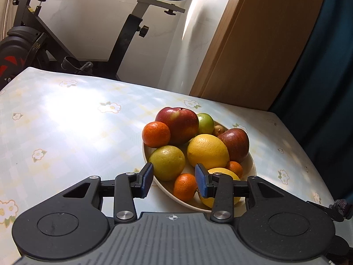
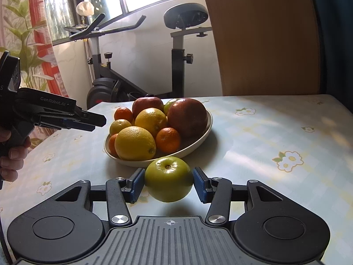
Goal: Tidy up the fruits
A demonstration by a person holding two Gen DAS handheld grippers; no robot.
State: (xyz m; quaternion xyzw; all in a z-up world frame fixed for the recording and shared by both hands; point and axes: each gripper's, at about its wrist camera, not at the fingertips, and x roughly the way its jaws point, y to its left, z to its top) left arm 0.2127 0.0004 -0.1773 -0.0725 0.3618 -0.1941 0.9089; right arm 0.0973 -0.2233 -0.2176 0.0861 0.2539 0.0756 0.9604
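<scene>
A cream plate on the flowered tablecloth holds several fruits: two red apples, a yellow lemon, a green citrus, mandarins and a small green fruit. My left gripper hovers open over the plate's near edge. A small mandarin lies below the gap, untouched. A second lemon is partly hidden behind the right finger. In the right wrist view my right gripper is shut on a green apple, held just above the table in front of the plate. The left gripper shows at the plate's left.
An exercise bike stands beyond the table's far edge. A wooden panel and dark blue cloth rise at the back right. A hand grips the left tool. Bare tablecloth stretches left of the plate.
</scene>
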